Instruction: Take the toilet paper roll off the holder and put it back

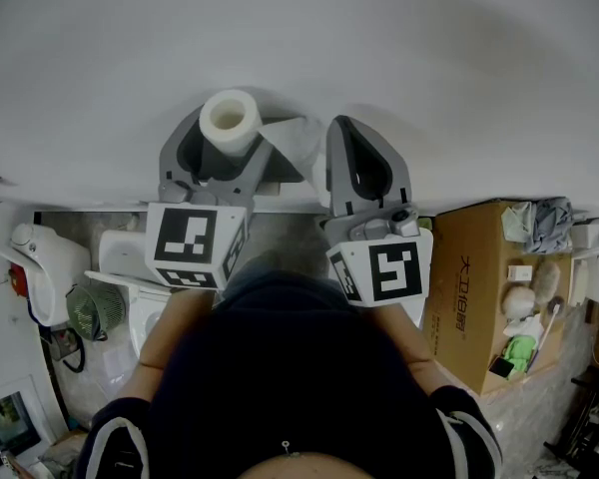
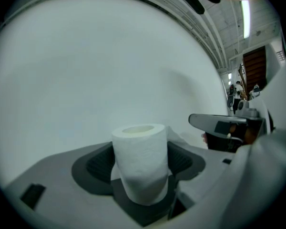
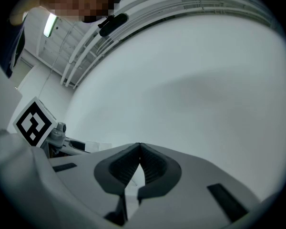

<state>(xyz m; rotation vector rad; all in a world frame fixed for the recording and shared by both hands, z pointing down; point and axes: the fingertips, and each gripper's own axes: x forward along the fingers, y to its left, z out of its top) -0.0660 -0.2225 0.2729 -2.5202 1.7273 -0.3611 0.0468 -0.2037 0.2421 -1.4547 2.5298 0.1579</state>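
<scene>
The white toilet paper roll stands upright between the jaws of my left gripper, which is shut on it close to the white wall. In the left gripper view the roll fills the gap between the dark pads of that gripper. A loose sheet trails from the roll toward my right gripper. The right gripper is shut with its tips touching. A white sliver shows in the gap behind the tips; I cannot tell whether it is pinched. No holder is in view.
The white wall fills the far side. A cardboard box holding small items stands on the floor at the right. A white appliance and a green fan are at the left. The person's dark-clothed body fills the bottom.
</scene>
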